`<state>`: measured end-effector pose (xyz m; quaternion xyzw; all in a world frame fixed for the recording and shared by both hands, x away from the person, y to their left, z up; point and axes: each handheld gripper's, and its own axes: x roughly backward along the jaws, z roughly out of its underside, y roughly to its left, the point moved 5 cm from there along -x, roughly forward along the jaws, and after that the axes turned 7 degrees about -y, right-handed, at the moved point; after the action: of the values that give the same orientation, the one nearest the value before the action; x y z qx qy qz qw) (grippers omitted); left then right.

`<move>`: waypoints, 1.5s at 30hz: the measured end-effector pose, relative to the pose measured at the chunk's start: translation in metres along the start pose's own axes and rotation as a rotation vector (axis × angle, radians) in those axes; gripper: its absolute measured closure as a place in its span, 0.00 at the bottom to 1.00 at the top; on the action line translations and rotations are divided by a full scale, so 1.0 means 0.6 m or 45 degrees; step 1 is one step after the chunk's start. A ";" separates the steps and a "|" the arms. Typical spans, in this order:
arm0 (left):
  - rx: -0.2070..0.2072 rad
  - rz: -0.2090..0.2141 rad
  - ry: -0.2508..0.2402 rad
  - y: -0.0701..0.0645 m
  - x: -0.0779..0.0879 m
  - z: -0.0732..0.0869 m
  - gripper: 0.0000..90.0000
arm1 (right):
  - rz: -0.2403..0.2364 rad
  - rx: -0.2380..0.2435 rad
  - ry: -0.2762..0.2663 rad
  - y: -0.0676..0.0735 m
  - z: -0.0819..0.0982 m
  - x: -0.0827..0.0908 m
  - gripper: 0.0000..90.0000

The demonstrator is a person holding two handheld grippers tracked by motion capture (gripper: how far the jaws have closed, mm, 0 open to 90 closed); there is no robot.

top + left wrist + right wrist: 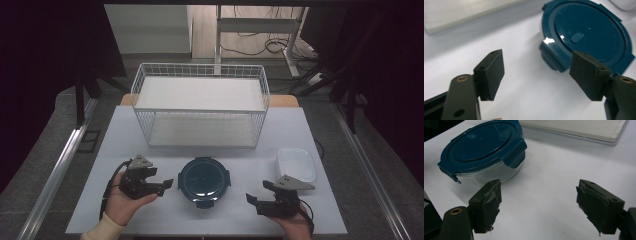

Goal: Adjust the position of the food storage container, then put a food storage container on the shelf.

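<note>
My left tongs sit on the left of the white counter, held in my left hand, jaws pointing right toward the container. They're released, nothing btwn the pads. In the left gripper view the jaws stand wide apart over bare counter, w/ the container's blue lid just ahead and up to the right; one side clip of the lid lies near the right-hand pad but doesn't touch it.

Center: the round container, clear body w/ dark blue snap-on lid, sits flat on the counter, lid on, roughly midway btwn my two tongs and apart from both. Behind it, toward the far edge, stands a white wire rack w/ two shelves.

Right: a white rectangular dish lies on the counter, just behind my right tongs. Those are in my right hand, near the front edge, jaws pointing left toward the container. Also released, pads wide, nothing gripped. In the right gripper view the container sits up and left of the jaws, near the left-hand pad but clear of it; pads' rubber facing looks frayed. Rack's lower shelf edge shows at top right.
</note>
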<state>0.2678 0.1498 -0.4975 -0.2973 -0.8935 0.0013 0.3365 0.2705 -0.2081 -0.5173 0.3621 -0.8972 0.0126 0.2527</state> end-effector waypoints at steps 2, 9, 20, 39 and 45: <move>0.004 0.006 0.010 -0.001 -0.001 0.004 0.29 | -0.001 0.001 0.002 0.000 0.000 0.000 0.22; 0.035 0.018 0.018 0.002 -0.006 0.009 0.27 | -0.004 0.005 0.001 0.000 0.000 0.000 0.22; 0.108 0.015 -0.022 0.006 -0.004 0.006 0.20 | -0.019 -0.017 0.003 0.000 0.000 -0.005 0.21; 0.227 0.116 -0.040 -0.007 -0.022 -0.041 0.17 | -0.135 -0.143 0.047 0.039 -0.080 -0.037 0.18; 0.301 0.159 -0.025 0.002 -0.035 -0.040 0.16 | -0.186 -0.195 0.121 0.050 -0.108 -0.065 0.14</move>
<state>0.2953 0.1346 -0.4918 -0.3104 -0.8702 0.1304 0.3597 0.3032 -0.1476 -0.4740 0.4051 -0.8538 -0.0573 0.3220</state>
